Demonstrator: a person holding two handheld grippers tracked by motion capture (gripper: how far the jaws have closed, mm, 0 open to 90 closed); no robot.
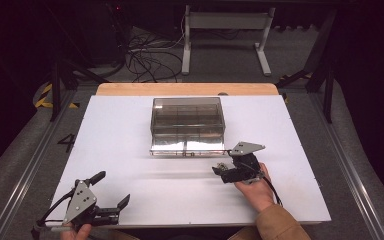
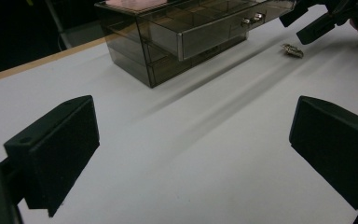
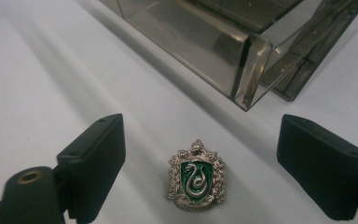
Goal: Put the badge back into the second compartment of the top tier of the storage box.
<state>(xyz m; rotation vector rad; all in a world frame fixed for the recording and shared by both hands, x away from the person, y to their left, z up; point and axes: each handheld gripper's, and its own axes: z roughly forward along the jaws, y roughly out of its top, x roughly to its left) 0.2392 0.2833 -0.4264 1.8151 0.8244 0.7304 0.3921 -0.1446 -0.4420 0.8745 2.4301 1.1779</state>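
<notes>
A small metal badge [image 3: 196,175] lies flat on a white table [image 1: 130,130]. It is shield-shaped, with a silver ornate rim and a green centre bearing a silver snake. In the right gripper view it sits on the table between the two black jaws, touching neither one. In the high view the badge [image 1: 222,166] shows as a tiny glinting speck just in front of the right gripper's tips, and in the left gripper view the badge [image 2: 292,50] appears far off near the top right.

The right gripper [image 3: 200,163] has its jaws spread wide on either side of the badge, with nothing held. In the high view the right gripper [image 1: 223,171] is held by a hand [image 1: 254,187] in a tan sleeve [image 1: 280,225], low over the table, pointing left.

Just beyond the badge stands a smoky clear plastic drawer box [image 1: 187,125], near the middle of the table. One of its drawers [image 2: 223,25] is pulled partway out toward the person, and its front corner [image 3: 244,70] is near the badge but not touching it. Small silver knobs show on the drawer front.

The left gripper [image 1: 114,189] is at the near left edge of the table, well apart from the badge and the box. Its jaws are spread wide and empty, over bare table. A grey three-cornered plate [image 1: 80,199] sits on top of it.

Beyond the table are a dark floor, tangled cables [image 1: 145,55] and a white metal frame [image 1: 225,30].
</notes>
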